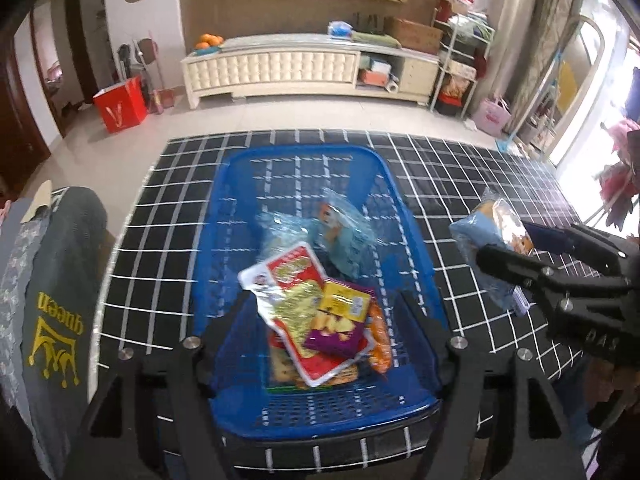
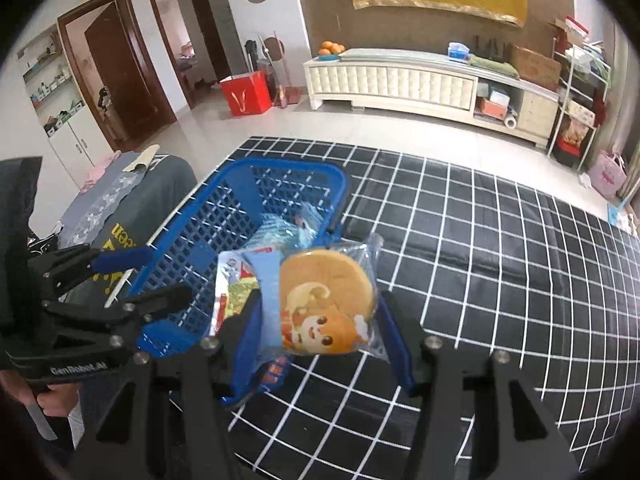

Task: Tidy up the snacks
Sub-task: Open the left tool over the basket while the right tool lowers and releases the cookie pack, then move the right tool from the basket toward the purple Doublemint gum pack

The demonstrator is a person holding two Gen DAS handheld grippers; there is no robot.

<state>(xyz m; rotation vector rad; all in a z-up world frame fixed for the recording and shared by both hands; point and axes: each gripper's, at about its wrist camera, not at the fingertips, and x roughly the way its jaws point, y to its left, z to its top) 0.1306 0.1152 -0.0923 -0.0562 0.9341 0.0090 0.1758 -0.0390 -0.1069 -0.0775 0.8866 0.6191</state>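
Since the blue basket at the frame's centre already holds several packets, the step in hand looks best done by carrying the bun packet well over the rim before release. The right gripper, low centre in its own view, has jaws closed on that packet, beside the basket over the checked worktop. The left gripper, bottom centre, has jaws spread wide and empty over the basket's near end.

Place: a home living room
Furniture: a long cream TV cabinet against the wall; oranges on top
Floor: pale tiles; a red gift bag standing there
Doors: dark wooden doorways into other rooms
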